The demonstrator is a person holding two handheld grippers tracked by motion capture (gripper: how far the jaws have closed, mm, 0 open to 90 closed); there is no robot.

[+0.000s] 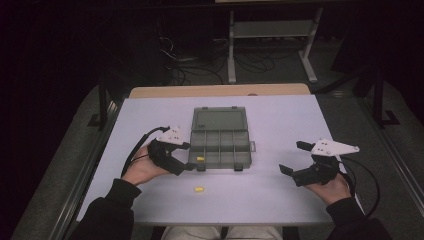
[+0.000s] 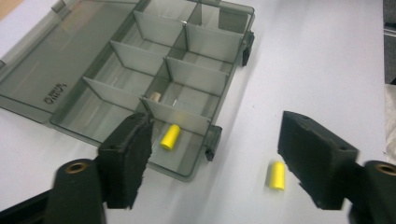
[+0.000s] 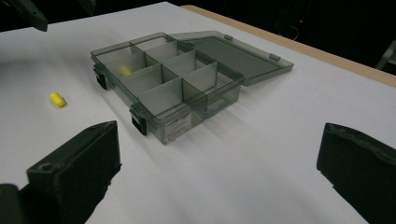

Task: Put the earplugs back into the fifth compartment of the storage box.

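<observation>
- Dark room, cables on the floor behind; a white table (image 1: 280,200) spans the high view.
- On it sits an open grey organiser box (image 1: 220,139), lid laid flat behind, compartments divided by thin walls.
- Left gripper (image 1: 186,156) hangs at the box's near-left corner, jaws wide apart, holding nothing.
- Right gripper (image 1: 295,157) waits well apart at the right, jaws spread, nothing between them.
- One yellow cylinder (image 2: 170,136) lies in the near-left compartment; another, the loose cylinder (image 2: 277,175), lies on the table just beside the box.
- Likely light, smooth and apt to roll: pinch across its sides.
- Left gripper view reveals a small beige piece (image 2: 154,97) in the next compartment, which the high view leaves unreadable.
</observation>
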